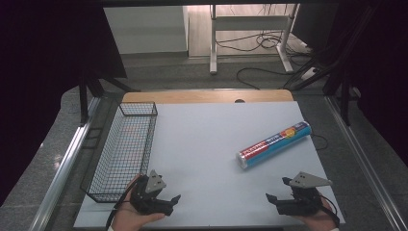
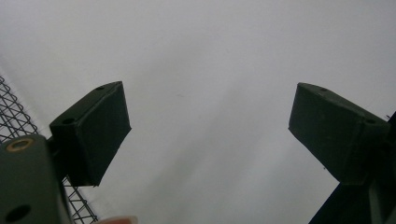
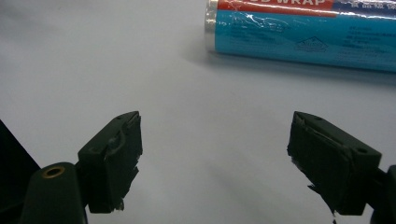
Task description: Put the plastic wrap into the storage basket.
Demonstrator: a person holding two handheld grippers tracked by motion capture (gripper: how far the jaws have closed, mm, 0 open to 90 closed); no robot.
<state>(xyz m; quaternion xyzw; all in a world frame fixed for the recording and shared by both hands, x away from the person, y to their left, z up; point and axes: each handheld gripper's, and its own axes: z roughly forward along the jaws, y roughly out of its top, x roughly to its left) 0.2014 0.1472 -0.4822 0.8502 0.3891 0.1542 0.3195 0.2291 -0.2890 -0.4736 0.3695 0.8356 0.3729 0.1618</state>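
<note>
L gripper (image 1: 168, 201) is held wide open, empty, just beside wire basket (image 1: 126, 144). R gripper (image 1: 272, 199) is also spread wide, empty; plastic wrap roll (image 1: 273, 144) is laid flat on table (image 1: 202, 139), near R gripper, untouched.

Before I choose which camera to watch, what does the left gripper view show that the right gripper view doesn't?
Left gripper view: the wire basket at its left edge, beside open jaws.
Right gripper view: the cling wrap roll, lying on its side ahead of open jaws, untouched.
Both: a pair of black jaws standing wide apart with nothing between them, over the bare white table.
</note>
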